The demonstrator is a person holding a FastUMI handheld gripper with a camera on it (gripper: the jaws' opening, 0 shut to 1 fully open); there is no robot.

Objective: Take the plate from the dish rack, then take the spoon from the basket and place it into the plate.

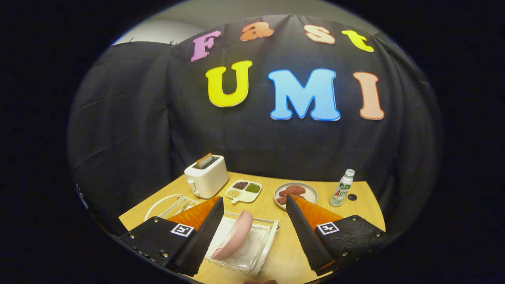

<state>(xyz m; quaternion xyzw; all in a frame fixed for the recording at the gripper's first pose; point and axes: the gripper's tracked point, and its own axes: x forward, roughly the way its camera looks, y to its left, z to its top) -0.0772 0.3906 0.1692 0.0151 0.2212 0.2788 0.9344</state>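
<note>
Hovering over the wooden table (355,205), gripper (254,205) has its 2 fingers spread wide, holding nothing. Pink plate (233,235) stands tilted on edge in the white dish rack (265,244), between the fingers, nearer the left one. Wire basket (173,204) sits behind the left finger; spoon can't be made out.
</note>
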